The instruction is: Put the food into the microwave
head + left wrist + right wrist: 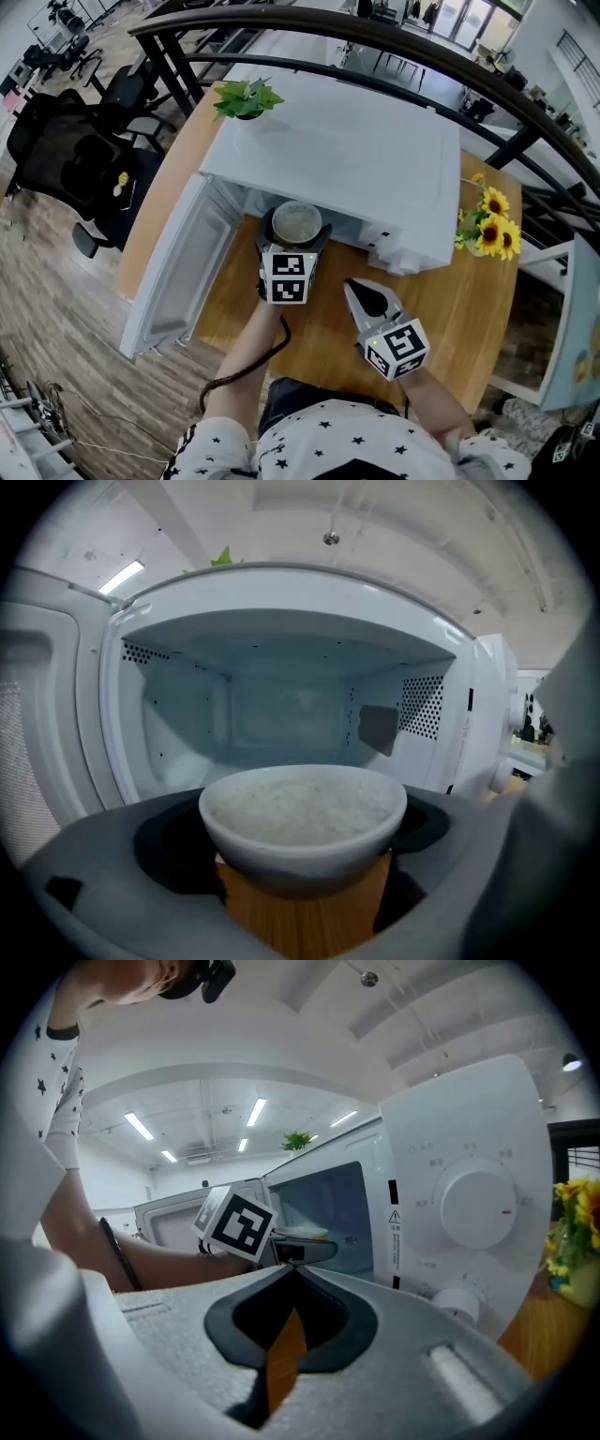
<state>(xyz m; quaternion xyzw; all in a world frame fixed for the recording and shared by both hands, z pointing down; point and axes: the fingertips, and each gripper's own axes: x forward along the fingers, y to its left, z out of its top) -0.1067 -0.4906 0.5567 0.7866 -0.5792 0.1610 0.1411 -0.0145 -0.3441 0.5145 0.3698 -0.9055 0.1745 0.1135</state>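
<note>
Gripping white ceramic bowl of rice (303, 817) in left gripper (294, 234), at mouth of open white microwave (375, 159), cavity at 12 o'clock. Holding right gripper (367, 298) pinched together, empty, at 4 o'clock. Keep level, clear sill, push straight in, set down centre, then release.

The bowl (302, 841) between the left gripper's (305, 810) jaws hides part of the microwave (281, 649) floor just beyond; the door (37, 724) left of them is cut off. Beyond the right gripper's (292, 1267) jaws, the panel print (395, 1216) is unreadably small.
</note>
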